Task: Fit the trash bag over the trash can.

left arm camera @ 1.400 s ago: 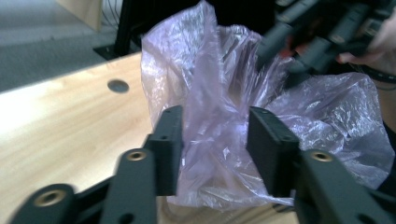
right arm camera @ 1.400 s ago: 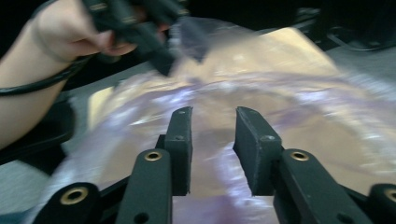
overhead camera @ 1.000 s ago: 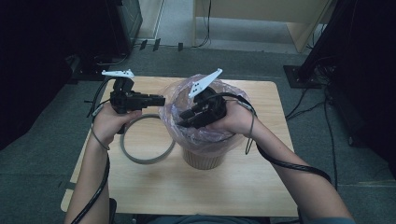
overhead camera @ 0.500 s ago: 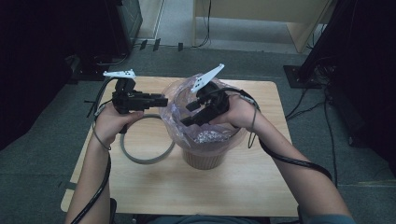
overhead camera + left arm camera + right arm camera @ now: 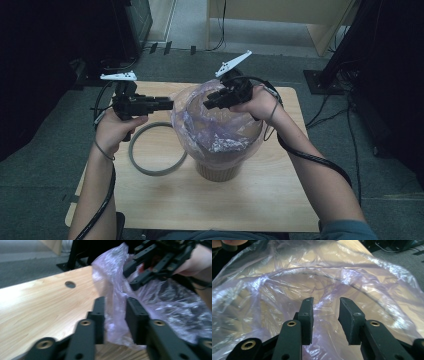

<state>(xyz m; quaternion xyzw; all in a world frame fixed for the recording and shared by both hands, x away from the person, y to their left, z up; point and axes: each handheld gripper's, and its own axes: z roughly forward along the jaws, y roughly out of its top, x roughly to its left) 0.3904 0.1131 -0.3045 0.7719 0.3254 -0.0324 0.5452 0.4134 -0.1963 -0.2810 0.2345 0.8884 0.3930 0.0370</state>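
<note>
A translucent purple plastic bag [image 5: 215,131] lines a tan bin [image 5: 218,173] on the wooden table [image 5: 250,200]. My left gripper [image 5: 170,104] is at the bag's left rim. In the left gripper view a bunch of bag film [image 5: 113,280] fills the gap between its jaws [image 5: 115,302], which have just been closing. My right gripper [image 5: 207,103] reaches over the bag's far rim and points left, and it is also seen farther off [image 5: 141,271]. Its jaws [image 5: 326,301] have just been closing too; they stand apart with a fold of film [image 5: 287,277] rising between them.
A grey ring [image 5: 150,168] lies flat on the table to the left of the bin. A small dark hole [image 5: 70,284] marks the tabletop. Cables trail from both grippers, and dark equipment and floor cables surround the table.
My right gripper has moved away from me, towards the bag's far rim. The bag's mouth stands wider. The left gripper has stayed at the left rim.
</note>
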